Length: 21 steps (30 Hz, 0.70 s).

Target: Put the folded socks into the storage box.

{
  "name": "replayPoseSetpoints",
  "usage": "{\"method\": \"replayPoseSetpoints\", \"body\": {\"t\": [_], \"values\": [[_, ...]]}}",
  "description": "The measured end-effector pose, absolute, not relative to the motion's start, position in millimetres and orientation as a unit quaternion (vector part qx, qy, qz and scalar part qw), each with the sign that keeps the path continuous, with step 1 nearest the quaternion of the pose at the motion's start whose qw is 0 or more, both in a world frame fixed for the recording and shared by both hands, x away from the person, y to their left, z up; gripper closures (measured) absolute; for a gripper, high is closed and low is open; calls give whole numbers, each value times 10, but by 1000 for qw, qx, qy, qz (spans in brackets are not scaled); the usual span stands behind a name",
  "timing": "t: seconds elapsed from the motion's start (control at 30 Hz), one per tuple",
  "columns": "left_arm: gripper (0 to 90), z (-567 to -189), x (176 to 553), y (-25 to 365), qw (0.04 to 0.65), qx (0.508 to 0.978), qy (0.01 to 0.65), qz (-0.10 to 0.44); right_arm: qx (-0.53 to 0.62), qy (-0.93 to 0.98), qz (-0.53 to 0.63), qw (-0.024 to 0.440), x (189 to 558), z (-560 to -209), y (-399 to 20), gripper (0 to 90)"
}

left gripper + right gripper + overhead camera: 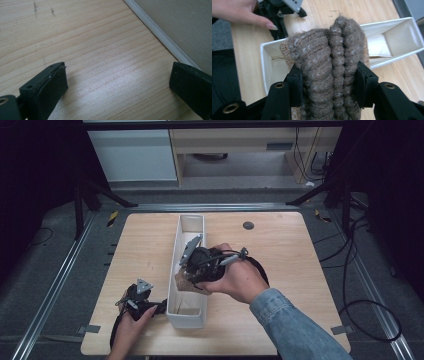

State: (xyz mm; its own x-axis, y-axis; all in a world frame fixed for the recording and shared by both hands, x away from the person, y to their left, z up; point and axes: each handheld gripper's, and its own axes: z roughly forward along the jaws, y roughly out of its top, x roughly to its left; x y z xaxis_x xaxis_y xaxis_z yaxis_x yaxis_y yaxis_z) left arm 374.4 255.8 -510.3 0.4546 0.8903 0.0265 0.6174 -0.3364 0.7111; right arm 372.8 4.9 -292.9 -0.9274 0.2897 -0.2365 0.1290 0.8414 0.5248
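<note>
A folded brown knitted cloth (329,67) is squeezed between the jaws of my right gripper (328,82), which is shut on it. In the high view that gripper (192,272) holds the cloth (184,282) over the near half of a long white fabric bin (192,222). The bin (402,37) looks bare inside apart from a flat liner. My left gripper (137,295) rests on the wooden table (280,250) just left of the bin's near end. In the left gripper view its jaws stand wide apart over bare wood, and the gripper (117,82) is open with nothing between them.
A small dark round disc (248,225) lies on the table at the far right. Black cables (350,270) trail over the floor to the right. Metal rails (55,285) run along both sides of the table. A pale cabinet (132,152) stands beyond.
</note>
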Motion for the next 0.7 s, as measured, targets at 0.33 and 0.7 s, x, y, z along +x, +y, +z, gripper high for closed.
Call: {"method": "replayPoseSetpoints", "body": {"t": [0.33,0.7], "values": [[6,-5104,3744,2558,323,790,477,211,98,952,253,143,3736,-3002,155,504],[6,-5105,3744,2557,325,788,478,210,96,954,248,135,3690,-3094,207,502]]}}
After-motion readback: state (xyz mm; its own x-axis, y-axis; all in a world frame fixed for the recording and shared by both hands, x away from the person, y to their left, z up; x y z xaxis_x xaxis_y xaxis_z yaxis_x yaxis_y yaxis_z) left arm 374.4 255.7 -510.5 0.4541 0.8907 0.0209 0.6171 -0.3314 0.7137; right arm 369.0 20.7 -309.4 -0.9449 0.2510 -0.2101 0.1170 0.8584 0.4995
